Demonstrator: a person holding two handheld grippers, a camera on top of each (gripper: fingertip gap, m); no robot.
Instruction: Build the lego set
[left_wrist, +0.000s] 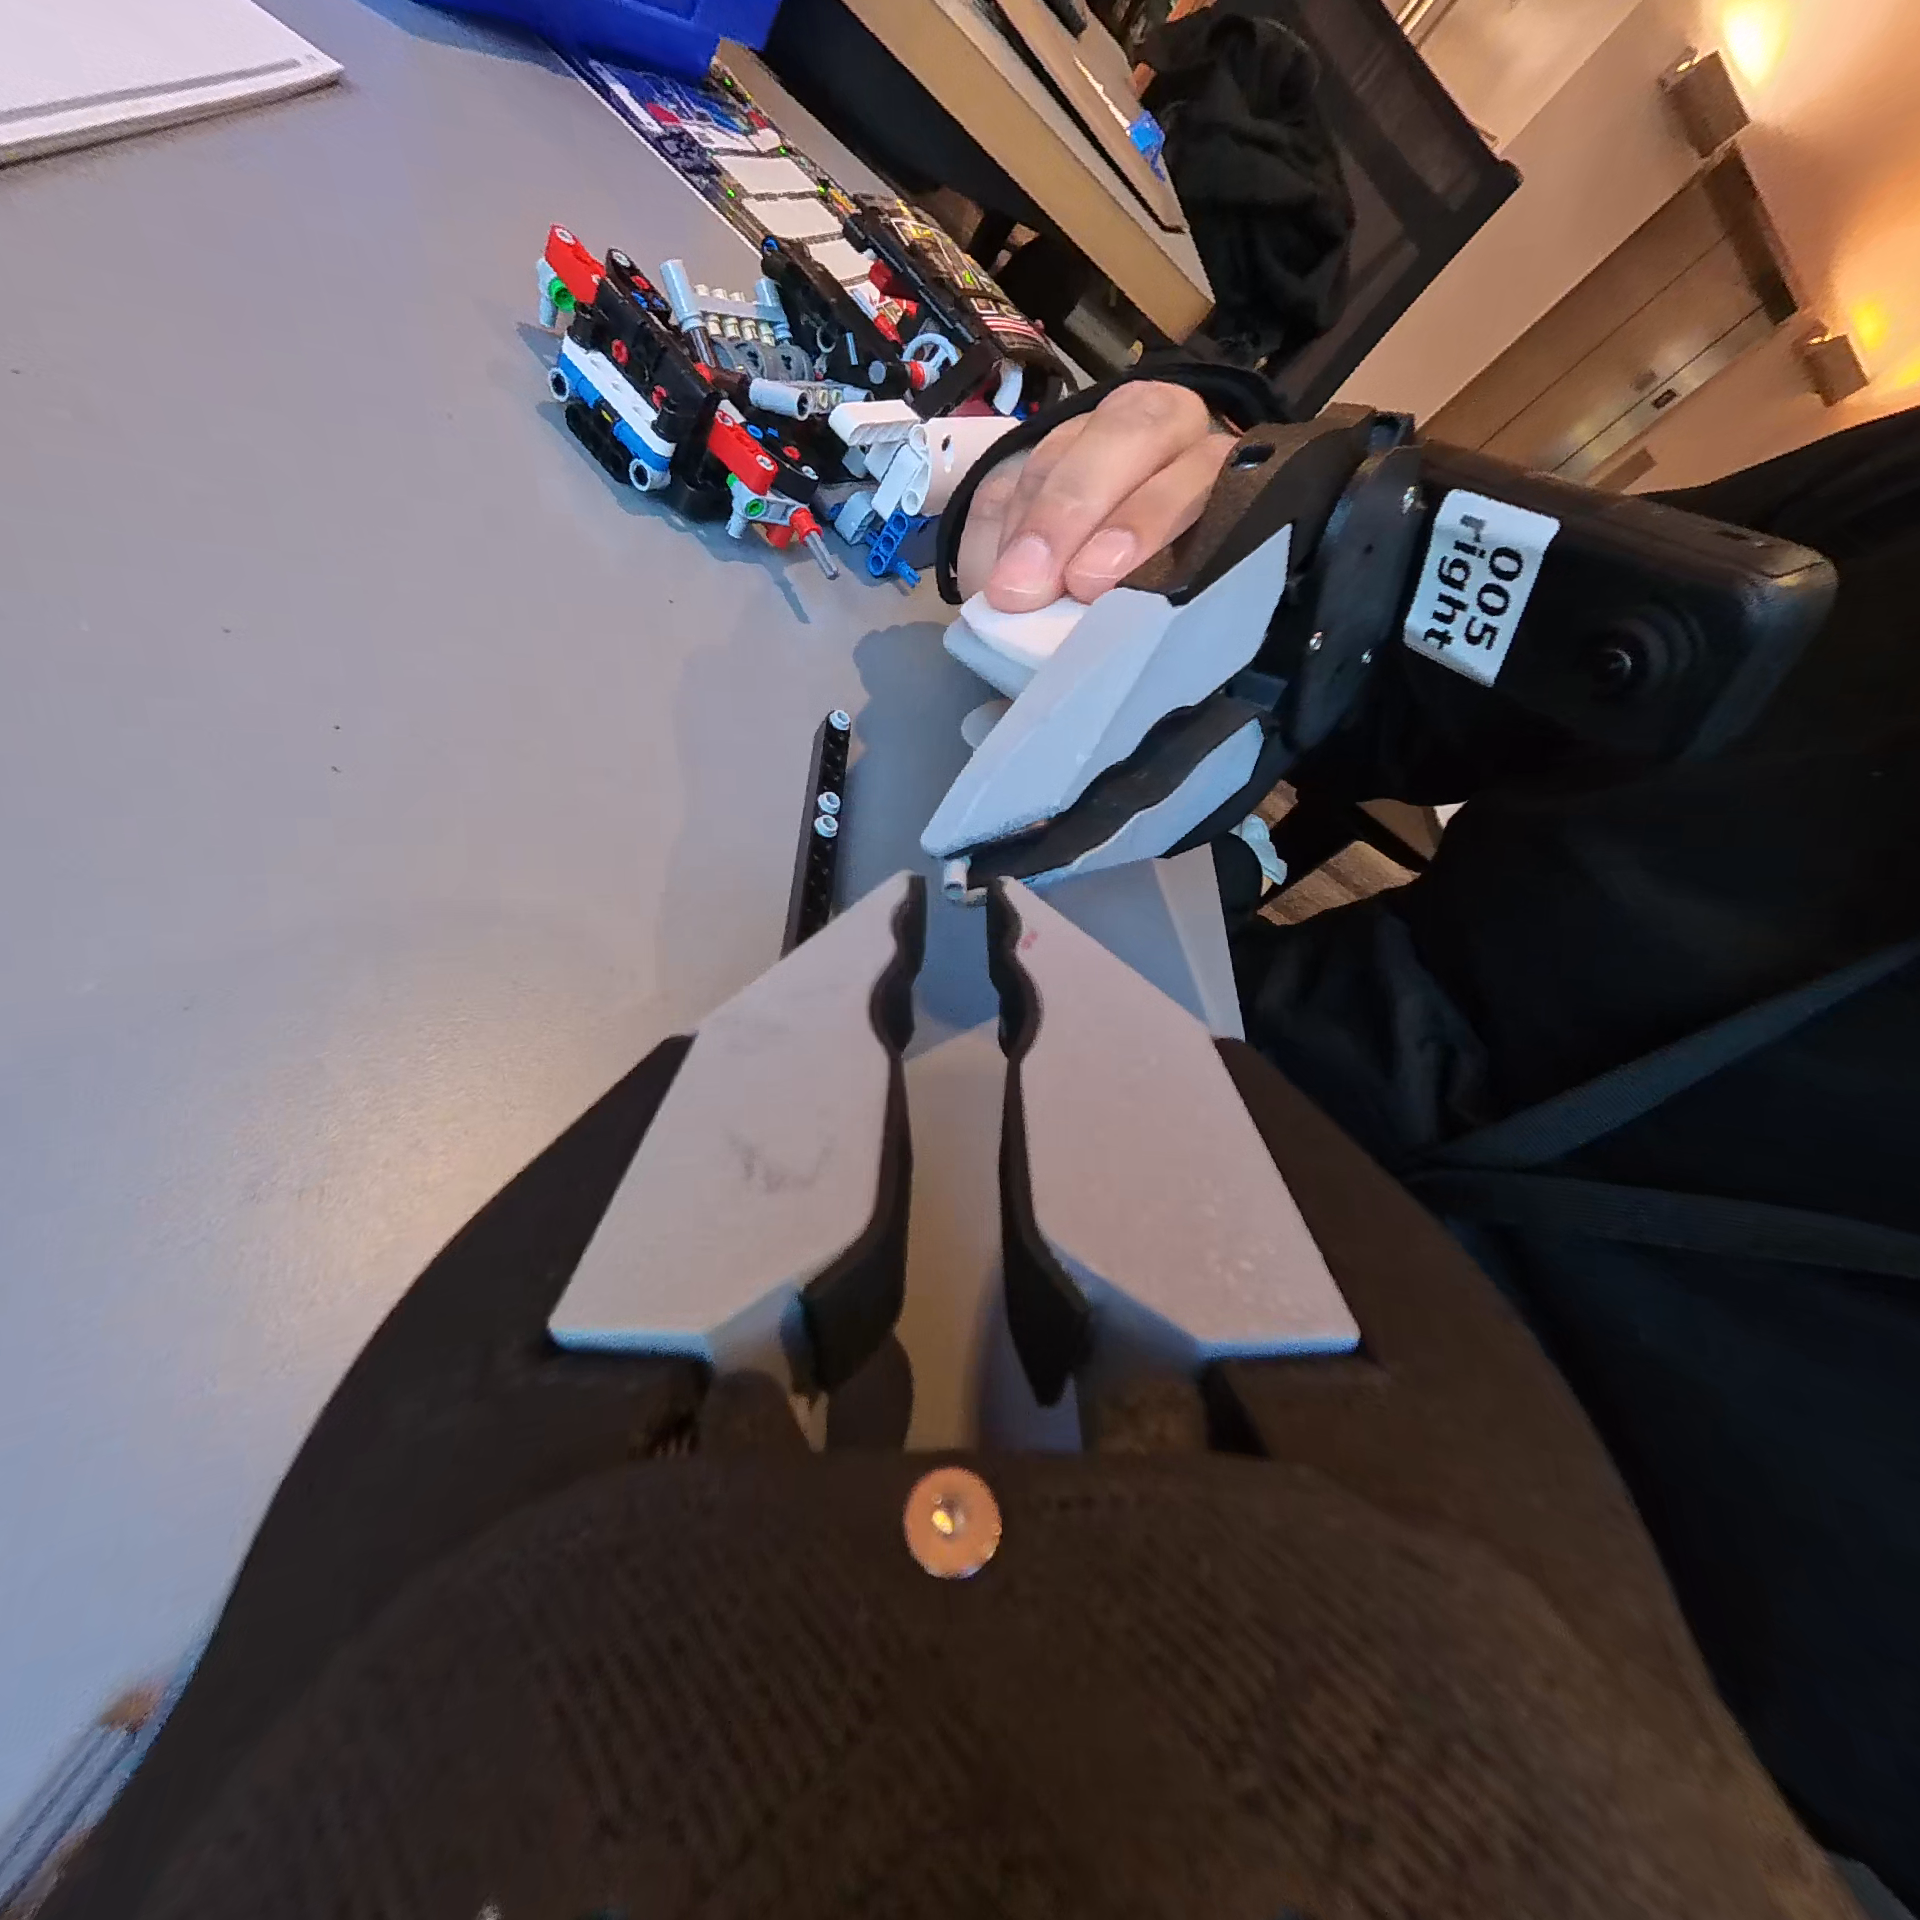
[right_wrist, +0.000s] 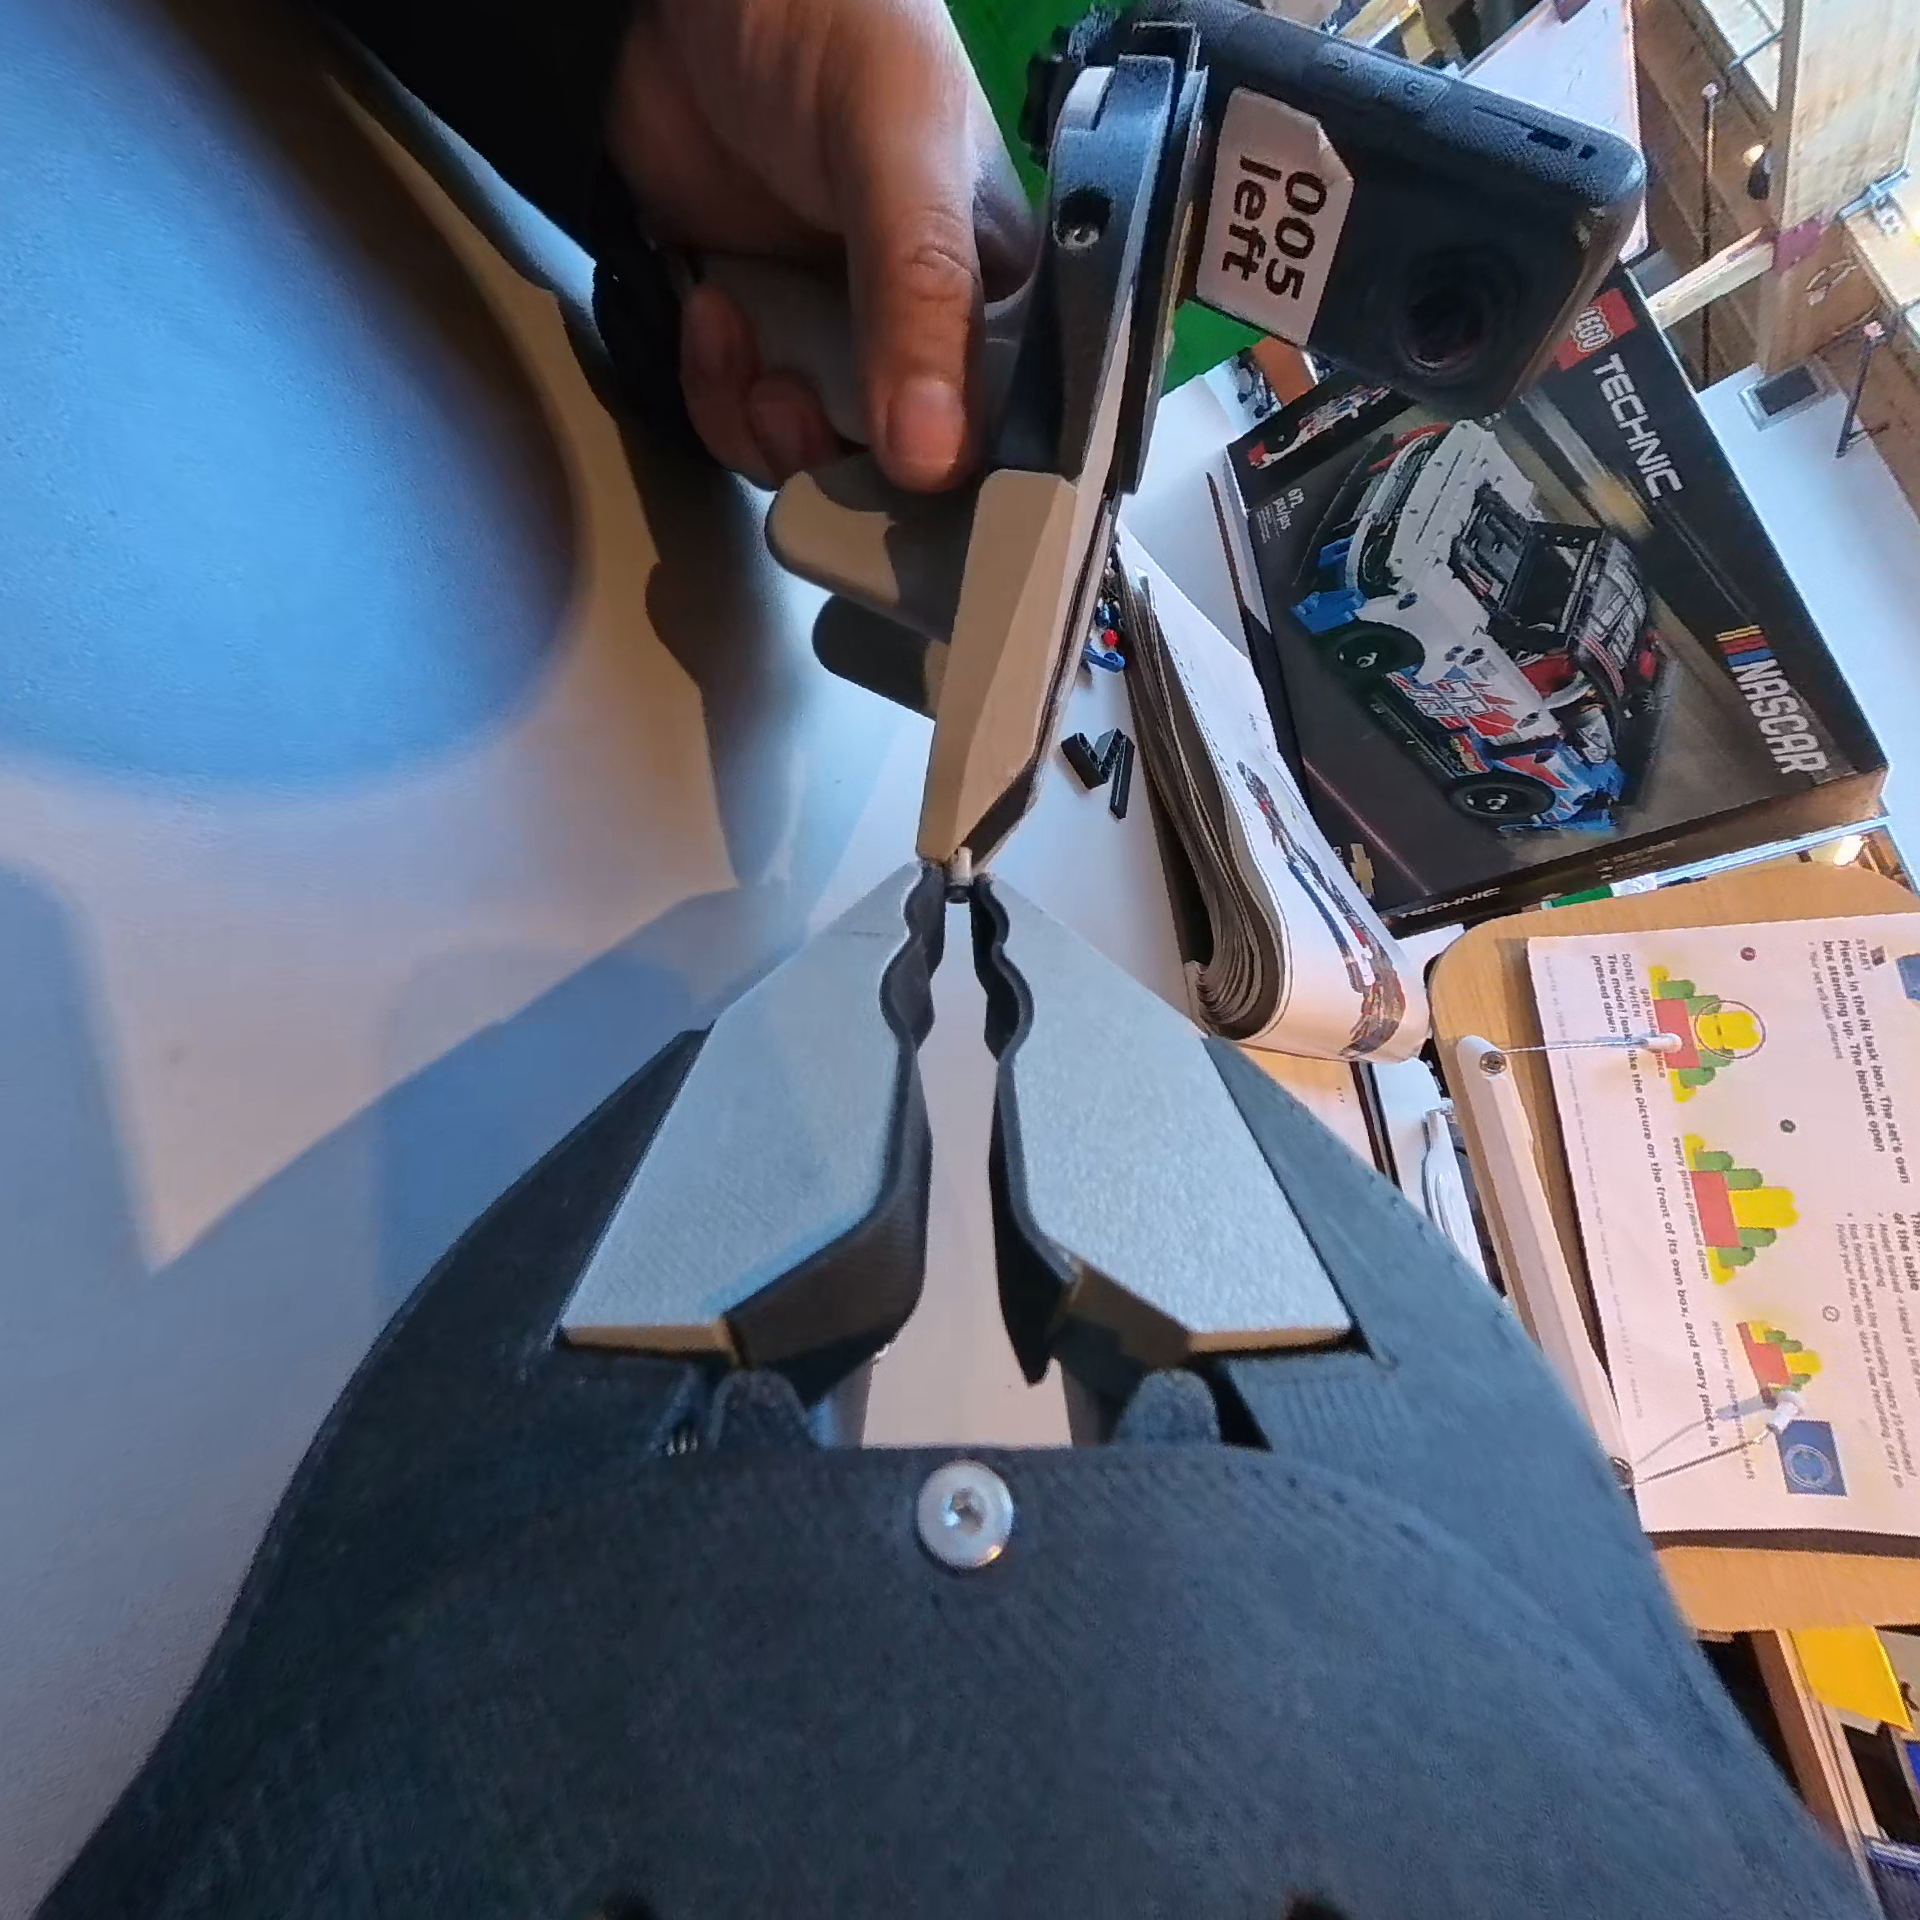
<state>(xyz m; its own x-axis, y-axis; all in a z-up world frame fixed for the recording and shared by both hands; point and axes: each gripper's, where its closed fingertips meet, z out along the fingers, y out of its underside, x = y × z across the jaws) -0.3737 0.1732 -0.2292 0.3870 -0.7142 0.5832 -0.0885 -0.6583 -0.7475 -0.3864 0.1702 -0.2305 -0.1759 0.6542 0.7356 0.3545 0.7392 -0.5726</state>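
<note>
Left wrist view: the left gripper (left_wrist: 954, 896) is hovering above the grey table (left_wrist: 312, 727) with its jaws standing slightly apart. The right gripper (left_wrist: 961, 862) is reaching in from the right, pinching a small light-grey connector pin (left_wrist: 954, 878) at its tips. The pin is sitting at the mouth of the left gripper's fingertips. A long black perforated beam (left_wrist: 821, 831), carrying two pale pins, is lying on the table just beside the left finger. The partly built car model (left_wrist: 727, 405) in black, red, white and blue is resting farther back.

Right wrist view: the right gripper (right_wrist: 958, 891) is closing on the pin (right_wrist: 961, 868), with only a narrow gap between its black pads. The left gripper (right_wrist: 951, 854) is meeting it tip to tip; whether it is already gripping the pin is unclear from this angle. The thick instruction booklet (right_wrist: 1268, 862) and the black set box (right_wrist: 1558, 623) are lying beyond.

Hazards: the pin is small and round. If one gripper is releasing before the other has a firm pinch, the pin is likely to drop and roll away. Excess squeeze at the tips may eject it sideways.
</note>
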